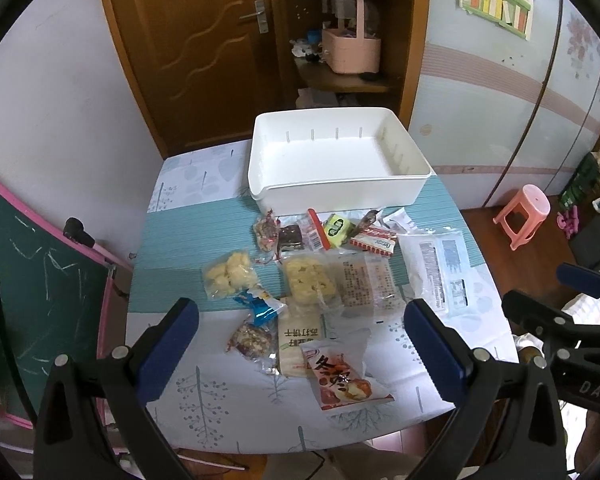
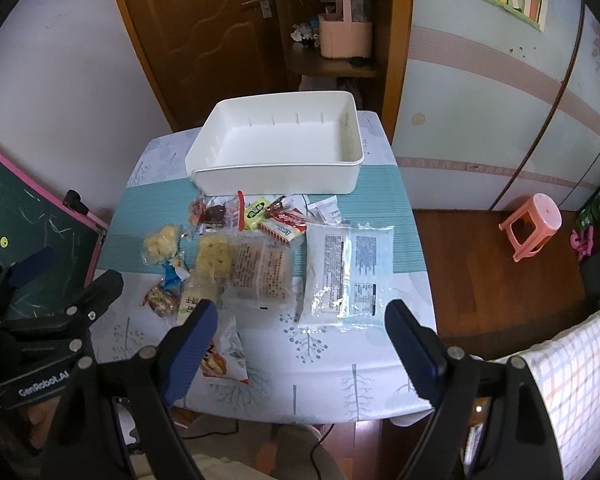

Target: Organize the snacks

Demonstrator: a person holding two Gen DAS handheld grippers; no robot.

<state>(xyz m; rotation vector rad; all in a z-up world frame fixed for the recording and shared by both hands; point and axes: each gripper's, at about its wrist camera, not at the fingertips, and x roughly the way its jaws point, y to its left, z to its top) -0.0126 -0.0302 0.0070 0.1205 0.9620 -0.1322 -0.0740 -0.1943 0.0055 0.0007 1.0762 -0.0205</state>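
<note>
— White plastic bin (image 1: 338, 194) sits in the upper middle of your left view, on the far part of the table (image 1: 204, 392); nothing shows inside it. What are your grippers doing?

— Your left gripper (image 1: 300, 344) hangs over the near edge, jaws spread wide, with nothing between the blue pads (image 1: 168, 352). Your right gripper (image 2: 300, 350) is the same: wide open, gripping nothing, low in its own frame.

— Where do the snacks lie?

— All on the tablecloth, between the bin and you. Just below the bin in the left view there is a row of small ones: a dark brown square (image 1: 291, 237), a yellow-green packet (image 1: 338, 231) and a red-and-white wafer bar (image 1: 374, 243). Left of centre lies a clear bag of pale yellow puffs (image 1: 230, 275); a second bag of yellow puffs (image 1: 309, 282) lies at centre, touching a clear pack with printed text (image 1: 366, 282).

— And toward the right?

— A large clear pouch with white and blue labels (image 2: 348, 276) sits right of centre in the right view, directly beyond the gap of your right jaws. Nearest you, at lower centre of the left view, is an orange jujube packet (image 1: 342, 376), overlapping a pale cracker pack (image 1: 298, 338). A blue wrapper (image 1: 258, 306) and a reddish mixed-nut bag (image 1: 250, 340) lie beside your left pad.
</note>
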